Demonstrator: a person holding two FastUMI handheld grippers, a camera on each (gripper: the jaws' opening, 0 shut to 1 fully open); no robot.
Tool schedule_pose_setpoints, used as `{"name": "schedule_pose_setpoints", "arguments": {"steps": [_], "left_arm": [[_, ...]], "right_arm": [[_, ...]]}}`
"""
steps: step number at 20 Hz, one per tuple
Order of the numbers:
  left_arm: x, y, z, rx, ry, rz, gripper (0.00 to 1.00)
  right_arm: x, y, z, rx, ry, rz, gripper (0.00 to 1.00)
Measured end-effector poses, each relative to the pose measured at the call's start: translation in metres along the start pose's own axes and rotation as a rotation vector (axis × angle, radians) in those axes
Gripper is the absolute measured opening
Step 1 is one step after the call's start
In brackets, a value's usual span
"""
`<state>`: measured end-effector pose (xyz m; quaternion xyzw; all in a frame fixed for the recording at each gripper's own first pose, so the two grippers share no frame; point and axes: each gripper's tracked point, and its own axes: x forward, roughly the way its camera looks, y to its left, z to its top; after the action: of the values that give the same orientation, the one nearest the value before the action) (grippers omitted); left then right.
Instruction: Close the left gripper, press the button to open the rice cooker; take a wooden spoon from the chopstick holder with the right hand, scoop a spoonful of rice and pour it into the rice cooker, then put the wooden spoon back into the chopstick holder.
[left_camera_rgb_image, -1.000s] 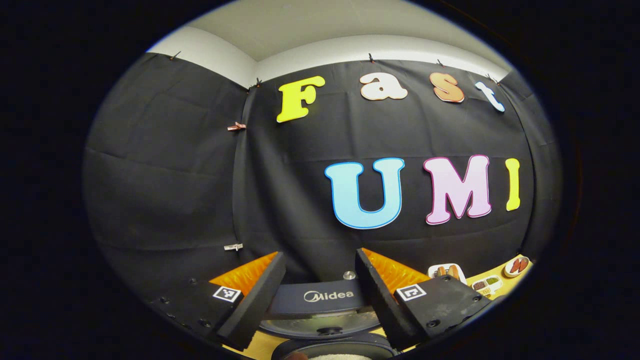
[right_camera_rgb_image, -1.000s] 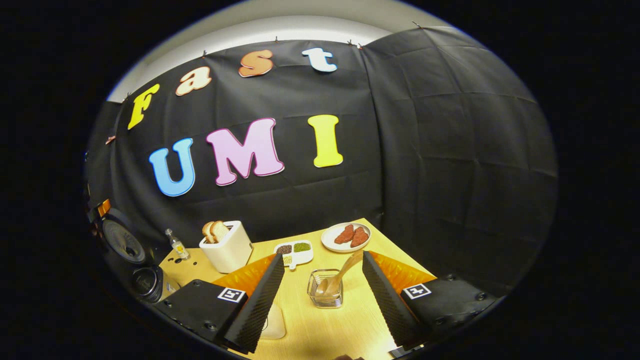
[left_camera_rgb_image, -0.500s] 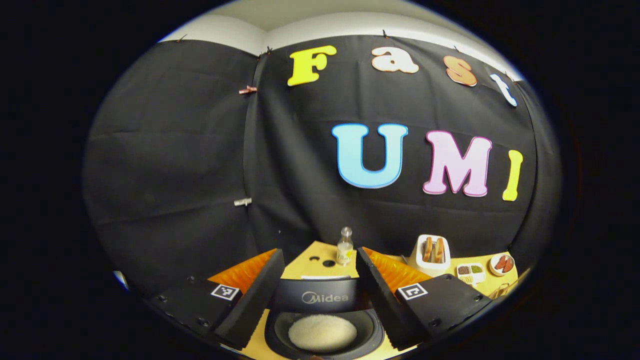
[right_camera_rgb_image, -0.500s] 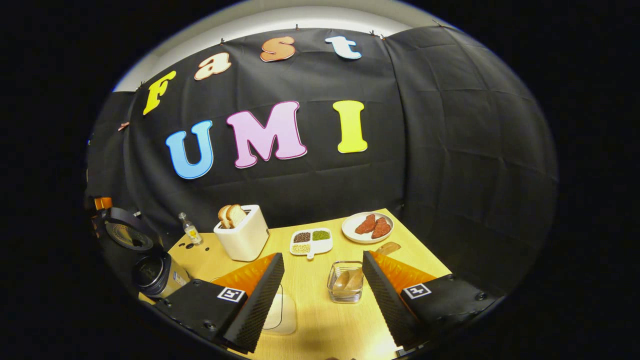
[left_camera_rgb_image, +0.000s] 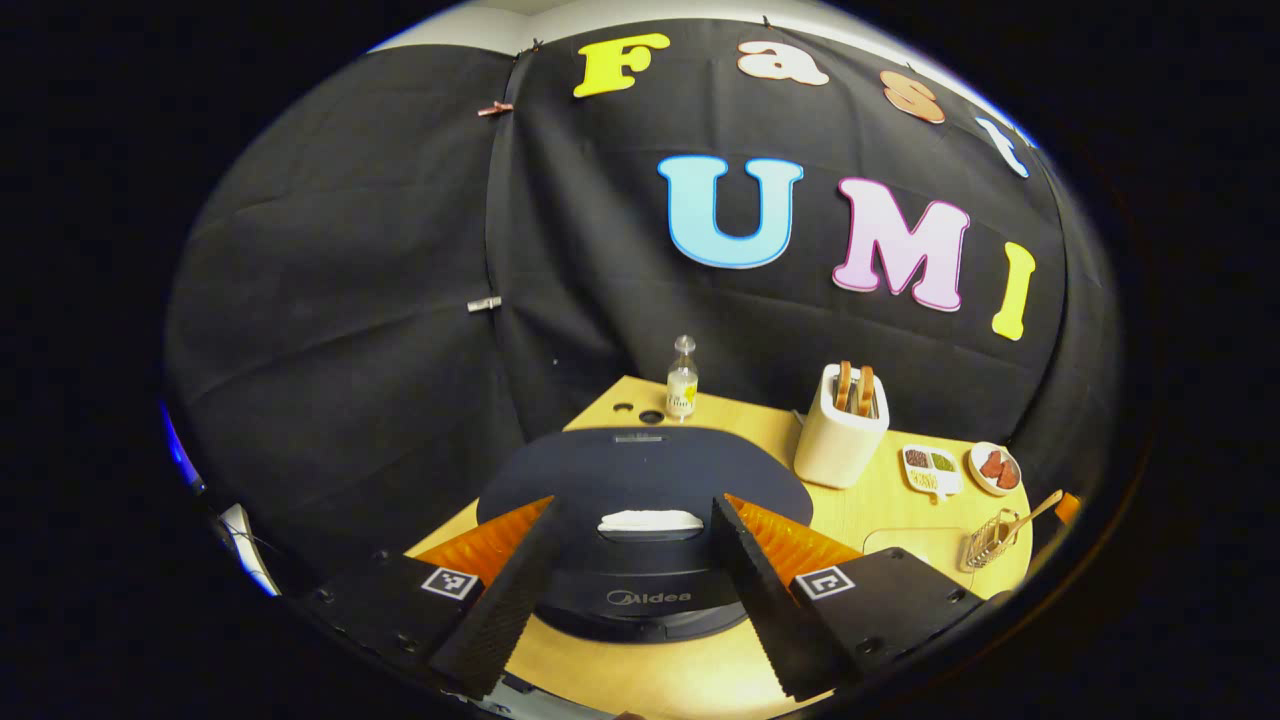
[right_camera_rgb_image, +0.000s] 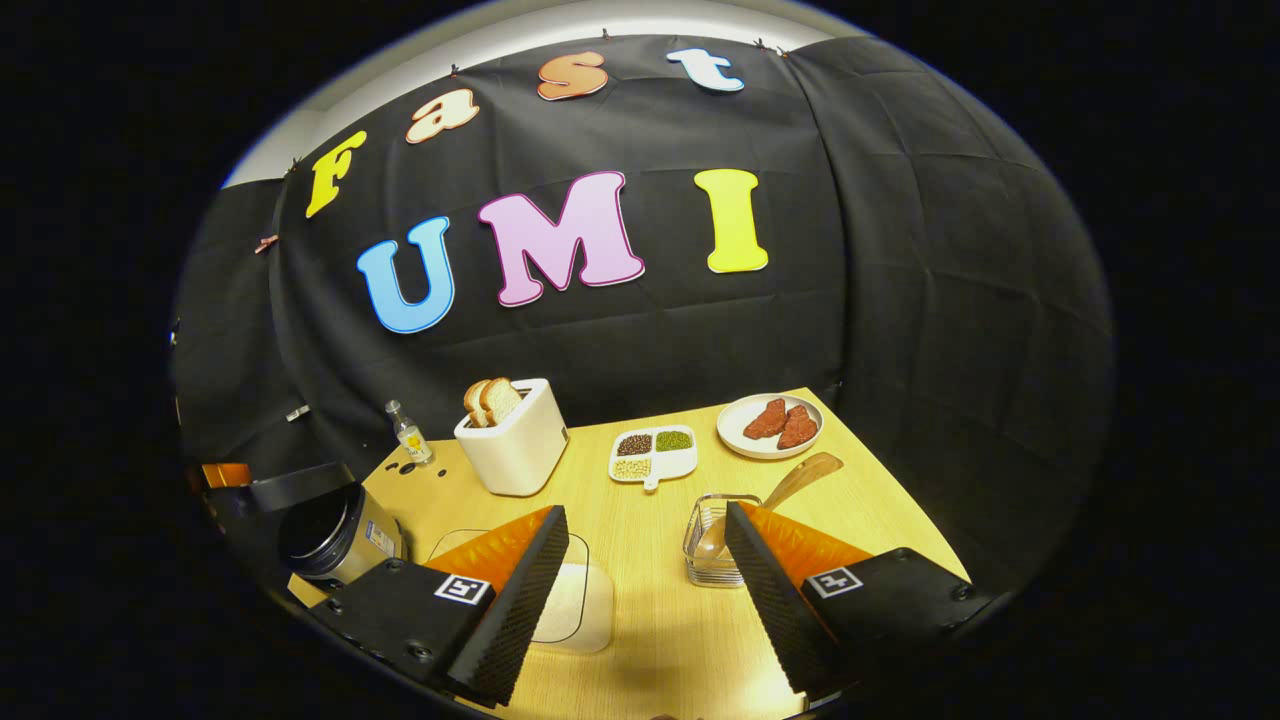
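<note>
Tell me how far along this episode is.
Near the end, it seems. Done: the wooden spoon stands back in the chopstick holder, and the rice cooker showed rice inside half a second ago. In hand: nothing; the left gripper and right gripper are open and empty, and the cooker's lid, open a second ago, has come down. Left: none of the listed steps, as far as I can tell.

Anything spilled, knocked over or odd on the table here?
Nothing stands out. The toaster and bottle stand upright, the plate lies flat, and the wooden spoon leans in its holder. The dark round marks beside the bottle may be holes.
</note>
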<state>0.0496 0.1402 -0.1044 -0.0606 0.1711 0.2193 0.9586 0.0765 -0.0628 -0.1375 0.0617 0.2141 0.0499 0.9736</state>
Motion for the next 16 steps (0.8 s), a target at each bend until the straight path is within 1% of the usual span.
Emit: {"name": "schedule_pose_setpoints", "arguments": {"steps": [3,7,10,12,14,16], "left_arm": [[0.005,-0.001,-0.024,-0.006,0.025,0.010,1.00],[0.012,-0.004,-0.042,0.036,0.005,0.021,1.00],[0.019,-0.004,-0.068,0.032,0.046,0.024,0.99],[0.023,-0.005,-0.067,0.054,0.027,0.024,0.99],[0.023,-0.004,-0.069,0.033,0.026,0.026,1.00],[0.023,-0.005,-0.069,0.039,0.024,0.031,1.00]], "right_arm": [[0.001,-0.007,-0.002,-0.011,0.006,-0.001,0.98],[0.000,-0.013,-0.004,-0.030,0.008,0.011,0.98],[0.000,-0.021,-0.003,-0.032,0.013,0.025,0.99],[0.000,-0.026,-0.004,-0.023,0.021,0.036,0.99],[0.001,-0.030,-0.005,-0.022,0.027,0.057,0.99],[0.002,-0.033,-0.006,-0.028,0.031,0.082,0.99]]}}
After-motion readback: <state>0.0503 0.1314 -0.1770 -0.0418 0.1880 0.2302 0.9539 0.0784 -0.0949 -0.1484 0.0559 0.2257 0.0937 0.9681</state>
